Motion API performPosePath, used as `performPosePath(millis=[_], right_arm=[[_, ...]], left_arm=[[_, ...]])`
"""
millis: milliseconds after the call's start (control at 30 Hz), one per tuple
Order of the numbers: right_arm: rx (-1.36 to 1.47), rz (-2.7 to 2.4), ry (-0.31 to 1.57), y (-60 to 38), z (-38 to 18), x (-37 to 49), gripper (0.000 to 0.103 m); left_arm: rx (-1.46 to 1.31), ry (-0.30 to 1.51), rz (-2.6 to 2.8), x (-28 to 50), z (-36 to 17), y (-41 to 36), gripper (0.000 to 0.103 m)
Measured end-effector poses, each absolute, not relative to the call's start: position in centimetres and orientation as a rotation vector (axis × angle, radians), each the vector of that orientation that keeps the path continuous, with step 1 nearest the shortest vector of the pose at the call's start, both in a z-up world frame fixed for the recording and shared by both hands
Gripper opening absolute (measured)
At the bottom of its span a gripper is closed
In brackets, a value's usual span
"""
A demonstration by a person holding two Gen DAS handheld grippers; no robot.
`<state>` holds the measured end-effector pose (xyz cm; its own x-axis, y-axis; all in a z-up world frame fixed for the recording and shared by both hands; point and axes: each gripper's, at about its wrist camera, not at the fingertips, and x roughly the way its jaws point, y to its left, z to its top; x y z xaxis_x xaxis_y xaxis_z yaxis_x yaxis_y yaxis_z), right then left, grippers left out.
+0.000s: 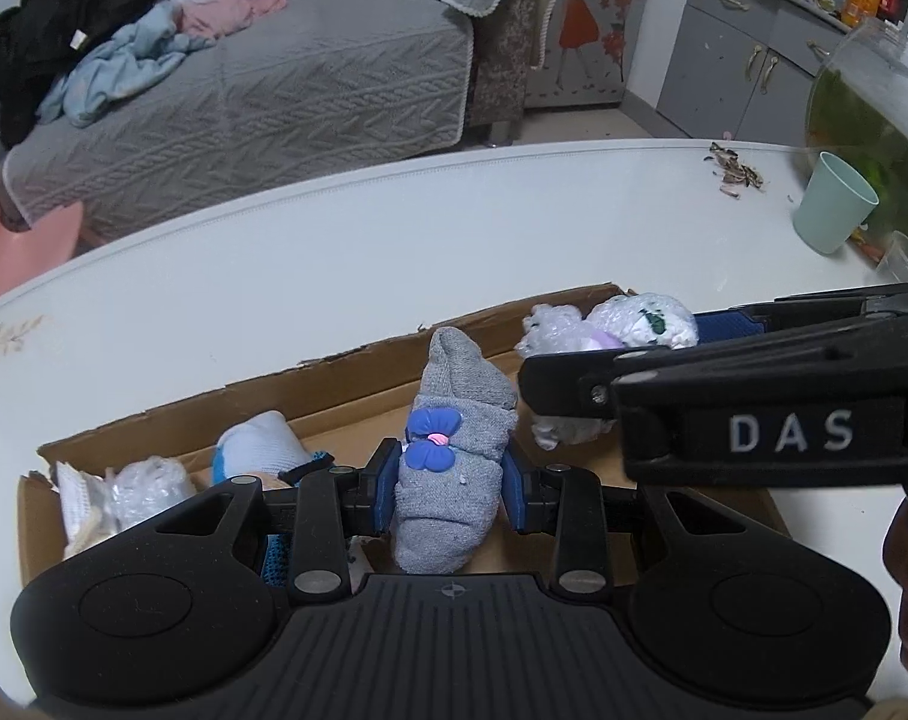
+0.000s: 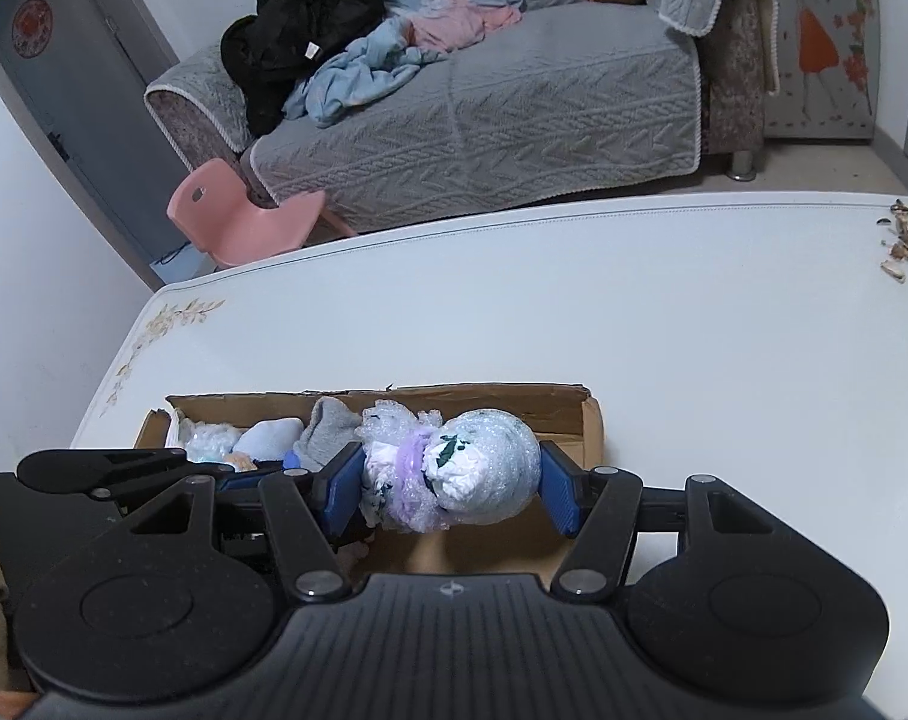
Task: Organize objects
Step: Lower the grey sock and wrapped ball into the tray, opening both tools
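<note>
A rolled grey sock (image 1: 460, 384) with a blue bow stands upright between the blue pads of my left gripper (image 1: 452, 489), which is shut on it over the open cardboard box (image 1: 345, 384). In the right wrist view my right gripper (image 2: 450, 492) is shut on a bubble-wrapped white bundle (image 2: 484, 468) with a purple band, held over the same box (image 2: 514, 402). That bundle (image 1: 640, 315) also shows at the box's far right corner in the left view. A white and blue sock (image 1: 261, 444) and a bubble-wrap packet (image 1: 147, 486) lie in the box's left part.
The box sits on a white table (image 2: 514, 312). A mint cup (image 1: 835, 204), a glass fish bowl (image 1: 874, 120) and scattered seed shells (image 1: 733, 171) are at the table's far right. A pink chair (image 2: 243, 222) and a grey sofa (image 2: 484, 120) with clothes stand beyond.
</note>
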<state>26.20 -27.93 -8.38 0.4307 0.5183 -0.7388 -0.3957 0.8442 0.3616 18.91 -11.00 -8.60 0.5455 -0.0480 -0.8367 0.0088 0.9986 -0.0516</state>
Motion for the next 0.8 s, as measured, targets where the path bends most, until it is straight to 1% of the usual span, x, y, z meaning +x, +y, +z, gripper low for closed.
performPosePath(millis=[567, 700, 733, 767, 800], right_arm=[[0.153, 0.543, 1.006, -27.5, -9.0, 27.1, 0.061], [0.151, 0.533, 1.002, -27.3, -9.0, 27.1, 0.061], [0.155, 0.533, 1.001, -27.4, -9.0, 27.2, 0.065], [0.159, 0.532, 1.001, -27.4, -9.0, 27.2, 0.074], [0.162, 0.533, 0.998, -27.4, -9.0, 27.2, 0.076]], left_arm=[[-0.035, 1.002, -0.009, 19.4, -8.9, -11.5, 0.042], [-0.039, 1.009, -0.007, 19.5, -9.0, -11.5, 0.043], [-0.041, 1.014, -0.008, 19.5, -9.1, -11.5, 0.044], [-0.041, 1.018, -0.008, 19.6, -9.2, -11.5, 0.046], [-0.035, 1.019, -0.005, 19.6, -9.3, -11.6, 0.047]])
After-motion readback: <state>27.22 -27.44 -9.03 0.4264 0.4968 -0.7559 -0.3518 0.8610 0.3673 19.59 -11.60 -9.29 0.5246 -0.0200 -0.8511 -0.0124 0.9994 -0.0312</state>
